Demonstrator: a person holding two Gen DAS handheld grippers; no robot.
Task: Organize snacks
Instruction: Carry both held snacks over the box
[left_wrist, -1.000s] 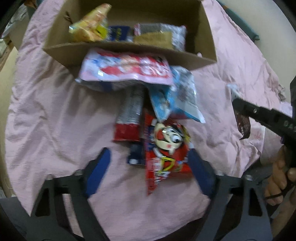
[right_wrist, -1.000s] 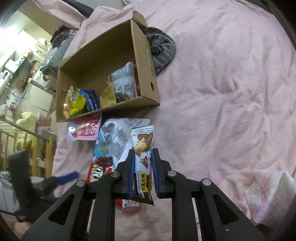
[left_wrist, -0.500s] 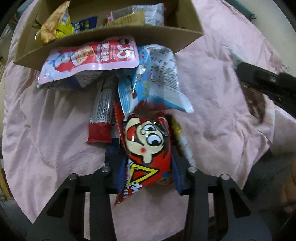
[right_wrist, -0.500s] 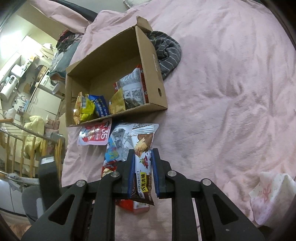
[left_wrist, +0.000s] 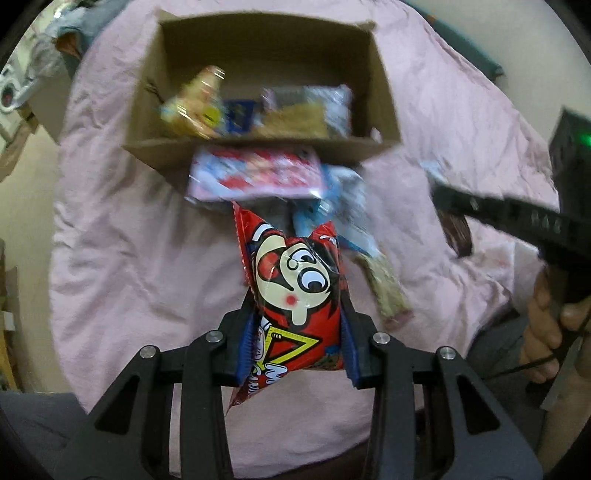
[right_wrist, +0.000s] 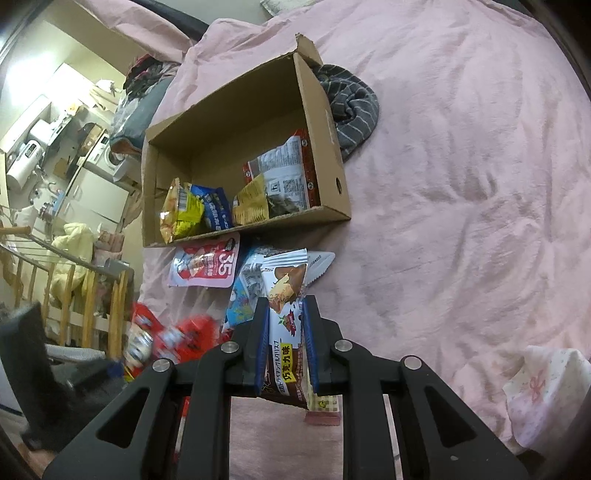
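On the pink bed (right_wrist: 461, 184), both claws grip snacks: left claw (left_wrist: 297, 332) the red packet (left_wrist: 295, 291), right claw (right_wrist: 284, 343) a chocolate bar (right_wrist: 284, 325); next, carry them ahead into the cardboard box (right_wrist: 332, 173).

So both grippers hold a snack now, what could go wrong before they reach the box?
1. The left gripper pinches the red packet only at its lower half; the top may flop and slip out.
2. The right gripper grips a thin bar by its edges, so it may twist.
3. The box already has bags along its near wall; new snacks may catch on them.
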